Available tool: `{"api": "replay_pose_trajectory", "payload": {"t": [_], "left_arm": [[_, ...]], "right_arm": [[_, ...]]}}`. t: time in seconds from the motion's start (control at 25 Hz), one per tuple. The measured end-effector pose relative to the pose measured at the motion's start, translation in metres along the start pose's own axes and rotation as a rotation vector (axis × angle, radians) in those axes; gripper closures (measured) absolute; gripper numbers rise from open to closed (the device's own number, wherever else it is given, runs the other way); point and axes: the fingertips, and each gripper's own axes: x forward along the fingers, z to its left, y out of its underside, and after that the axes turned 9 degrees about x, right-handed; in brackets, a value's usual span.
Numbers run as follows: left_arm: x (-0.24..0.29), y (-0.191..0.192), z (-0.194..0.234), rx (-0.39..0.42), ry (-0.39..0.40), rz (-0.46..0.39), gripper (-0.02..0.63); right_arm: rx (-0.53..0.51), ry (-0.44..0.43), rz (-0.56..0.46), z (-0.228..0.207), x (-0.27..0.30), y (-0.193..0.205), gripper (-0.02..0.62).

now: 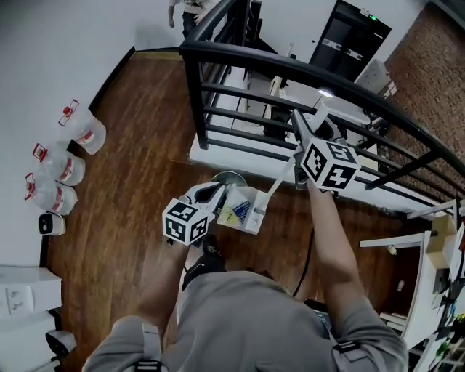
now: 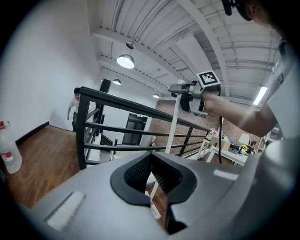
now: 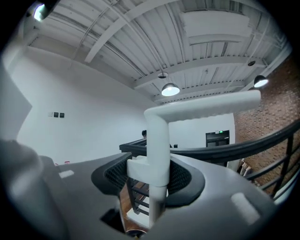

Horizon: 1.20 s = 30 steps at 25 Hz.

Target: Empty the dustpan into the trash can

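Note:
A white dustpan (image 1: pixel 251 197) with yellow and blue scraps in it hangs over the wooden floor in front of me. Its long white handle (image 1: pixel 280 178) slants up to my right gripper (image 1: pixel 300 154), which is shut around the post (image 3: pixel 157 154) just under the bent top grip. My left gripper (image 1: pixel 216 195) sits at the pan's left rim. In the left gripper view its pads (image 2: pixel 161 174) meet at the far end, with the handle (image 2: pixel 172 126) and my right gripper (image 2: pixel 188 95) beyond. Just behind the pan, half hidden, is the round grey trash can (image 1: pixel 229 176).
A black metal railing (image 1: pixel 290 69) curves across right behind the can, on a white base (image 1: pixel 218 154). Water jugs (image 1: pixel 65 168) line the left wall, above a white cabinet (image 1: pixel 22 290). A white desk (image 1: pixel 429 243) stands at the right. A person (image 1: pixel 185 11) stands far off.

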Motion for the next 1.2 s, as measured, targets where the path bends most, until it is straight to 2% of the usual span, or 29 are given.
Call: {"api": "replay_pose_trajectory", "payload": {"t": [0.16,0.4,0.8,1.2], "left_arm": [[0.009,-0.002,0.043,-0.018,0.044,0.014,0.617],[0.026,-0.001,0.077,-0.061,0.066,0.037,0.617],[0.059,-0.011,0.108,-0.101,-0.008,0.06,0.617],[0.083,-0.006,0.114,-0.148,-0.046,0.081,0.617]], "right_arm": [[-0.011,0.054,-0.008,0.003,0.054,-0.006,0.396],[-0.001,0.121,0.02,-0.018,0.118,-0.011,0.396],[0.015,0.204,0.048,-0.067,0.228,-0.011,0.396],[0.004,0.21,0.041,-0.071,0.263,-0.002,0.394]]}}
